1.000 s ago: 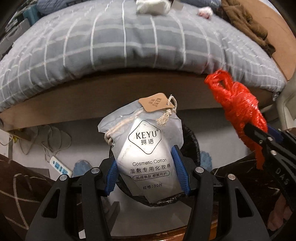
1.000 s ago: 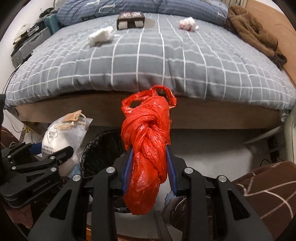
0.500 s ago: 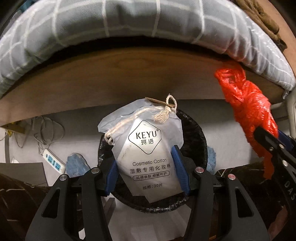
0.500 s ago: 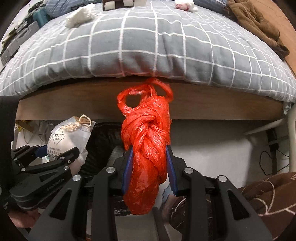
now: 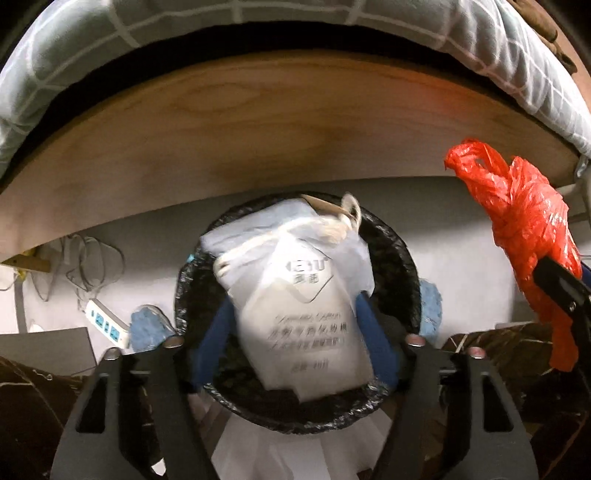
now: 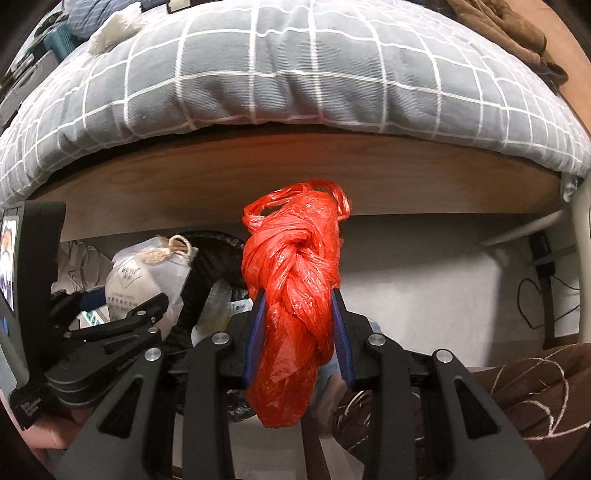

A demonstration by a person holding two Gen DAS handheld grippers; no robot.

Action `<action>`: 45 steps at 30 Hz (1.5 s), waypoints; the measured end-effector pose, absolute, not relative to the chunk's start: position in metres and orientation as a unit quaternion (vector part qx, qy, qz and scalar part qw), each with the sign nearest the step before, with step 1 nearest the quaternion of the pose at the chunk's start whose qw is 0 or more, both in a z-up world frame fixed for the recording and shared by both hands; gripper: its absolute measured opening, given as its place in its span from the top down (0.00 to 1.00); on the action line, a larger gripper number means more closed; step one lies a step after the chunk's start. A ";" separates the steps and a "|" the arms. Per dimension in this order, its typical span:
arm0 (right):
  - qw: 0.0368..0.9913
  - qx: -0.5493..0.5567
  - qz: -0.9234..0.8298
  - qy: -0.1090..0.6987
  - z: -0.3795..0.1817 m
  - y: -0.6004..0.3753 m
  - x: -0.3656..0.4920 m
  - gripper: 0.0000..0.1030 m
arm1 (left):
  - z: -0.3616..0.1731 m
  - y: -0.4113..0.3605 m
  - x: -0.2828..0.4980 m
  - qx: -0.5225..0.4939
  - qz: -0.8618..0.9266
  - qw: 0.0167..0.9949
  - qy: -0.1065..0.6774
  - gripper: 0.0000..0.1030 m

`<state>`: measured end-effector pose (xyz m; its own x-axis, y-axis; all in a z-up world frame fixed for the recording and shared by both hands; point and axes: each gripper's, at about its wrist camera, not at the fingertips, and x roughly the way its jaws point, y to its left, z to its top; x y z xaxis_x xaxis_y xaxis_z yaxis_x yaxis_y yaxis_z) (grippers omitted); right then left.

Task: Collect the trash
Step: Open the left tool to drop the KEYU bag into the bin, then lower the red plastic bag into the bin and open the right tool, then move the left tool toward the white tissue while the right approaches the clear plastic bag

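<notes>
A white cosmetic-cotton pouch [image 5: 295, 295] with a cord and tag hangs blurred over the mouth of a black-lined trash bin [image 5: 400, 258] on the floor. My left gripper [image 5: 295, 321] points down over the bin and its jaws are opening. The pouch is between the blue pads, and a gap shows at the left pad. In the right wrist view, my right gripper [image 6: 297, 299] is shut on a knotted red plastic bag [image 6: 295, 280], just right of the bin [image 6: 218, 247]. The pouch [image 6: 147, 273] and left gripper [image 6: 122, 314] show at the left.
A wooden bed frame [image 5: 295, 140] under a grey checked quilt [image 6: 295, 74] rises right behind the bin. A white power strip [image 5: 105, 321] with cables and blue slippers [image 5: 147, 328] lie left of the bin. Crumpled white paper [image 6: 114, 29] and brown clothing [image 6: 509, 26] lie on the bed.
Both grippers have sunk toward the floor beside the bed. The left jaws have spread and the pouch, held sharp before, now blurs and tilts over the bin. The red bag stays gripped.
</notes>
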<state>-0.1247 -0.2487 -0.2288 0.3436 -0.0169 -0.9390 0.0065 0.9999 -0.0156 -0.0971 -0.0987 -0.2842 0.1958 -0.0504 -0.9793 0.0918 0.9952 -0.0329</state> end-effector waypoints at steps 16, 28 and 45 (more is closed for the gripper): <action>0.800 -0.018 0.054 0.597 -0.248 -0.204 -0.111 0.69 | -0.269 -0.031 -0.105 -0.011 0.017 0.786 0.618 0.06; 0.787 -0.042 0.084 0.609 -0.251 -0.171 -0.116 0.65 | -0.263 0.009 -0.116 -0.035 0.038 0.782 0.621 0.06; 0.823 -0.041 0.071 0.561 -0.217 -0.174 -0.114 0.30 | -0.244 -0.002 -0.114 -0.007 0.024 0.803 0.596 0.06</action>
<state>-0.1140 -0.1743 -0.2166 0.3593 0.0709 -0.9305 -0.1634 0.9865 0.0121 -0.1137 -0.0017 -0.2442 0.2891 0.0304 -0.9568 -0.0471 0.9987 0.0175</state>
